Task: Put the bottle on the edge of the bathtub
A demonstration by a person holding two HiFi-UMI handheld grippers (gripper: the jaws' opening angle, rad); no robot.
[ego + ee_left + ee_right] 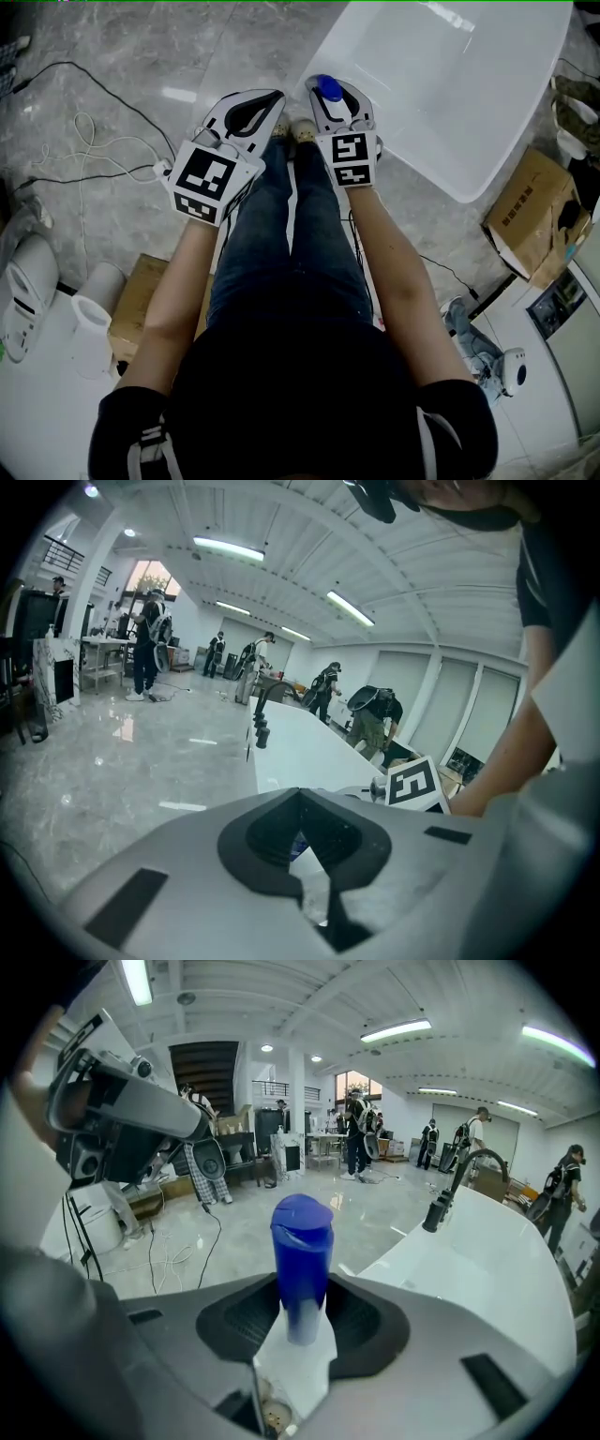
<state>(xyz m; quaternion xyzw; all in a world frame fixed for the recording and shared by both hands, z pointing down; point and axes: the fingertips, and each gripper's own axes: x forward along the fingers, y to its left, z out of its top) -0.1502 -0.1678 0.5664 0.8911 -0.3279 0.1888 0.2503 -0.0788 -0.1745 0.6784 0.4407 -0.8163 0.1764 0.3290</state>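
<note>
A bottle with a blue cap (328, 89) and a white body stands upright between the jaws of my right gripper (336, 96), which is shut on it. In the right gripper view the blue cap (302, 1241) rises above the right gripper (302, 1312), and the bottle's white body is wedged between the pads. The white bathtub (412, 164) lies just right of this gripper; its rim (487, 1260) and black faucet (448, 1194) show at right. My left gripper (262, 105) hovers beside it over the floor, shut with nothing in it. In its own view the left gripper (300, 799) faces the bathtub (300, 752).
Cables (89, 141) trail over the marble floor at left. Cardboard boxes (534, 216) sit right of the tub, another box (141, 300) and white appliances (28, 291) at lower left. The person's legs (281, 234) are below the grippers. Several people stand far off in the hall.
</note>
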